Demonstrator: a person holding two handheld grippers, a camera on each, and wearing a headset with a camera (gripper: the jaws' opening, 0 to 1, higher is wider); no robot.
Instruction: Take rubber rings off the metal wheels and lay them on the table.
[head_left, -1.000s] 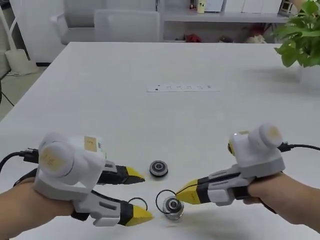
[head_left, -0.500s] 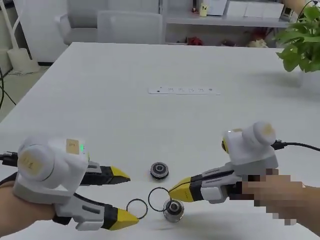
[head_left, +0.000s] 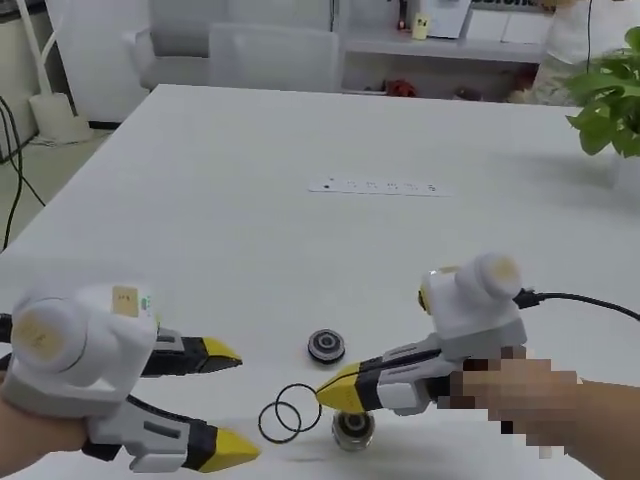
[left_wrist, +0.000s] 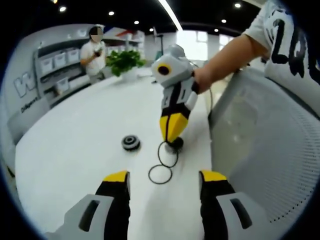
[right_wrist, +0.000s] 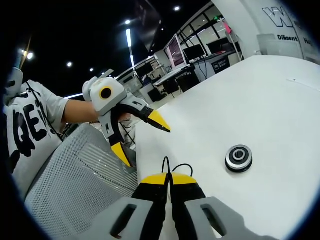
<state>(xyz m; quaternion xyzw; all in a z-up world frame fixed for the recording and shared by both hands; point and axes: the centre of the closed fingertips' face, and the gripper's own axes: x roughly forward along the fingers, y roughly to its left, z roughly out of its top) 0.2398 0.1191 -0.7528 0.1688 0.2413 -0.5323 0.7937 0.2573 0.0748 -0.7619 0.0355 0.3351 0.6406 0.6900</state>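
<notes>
Since a second ago the right gripper (head_left: 323, 391) has slid leftward off the bare metal wheel (head_left: 352, 429), drawing the second rubber ring (head_left: 301, 407) with it. That ring then sat against the wheel and now overlaps the first rubber ring (head_left: 277, 421) at lower centre of the head view. The first ring has kept its place on the table (head_left: 300, 230), while the left gripper (head_left: 229, 400) has backed away toward the lower left corner. The right gripper's yellow-tipped jaws are pressed together. In its own view a thin black loop rises straight from their tips, so they appear to be pinching the second ring's edge, though the contact is too fine to see surely. In the left gripper view that ring runs from the right gripper's tip down to the first ring, whose rim it crosses. The left gripper's jaws are spread wide, just left of the rings and clear of them. The bare wheel stands just below and right of the right gripper's tip. The other metal wheel (head_left: 326, 345), its black rubber still on, lies a little above the rings, apart from both grippers.
</notes>
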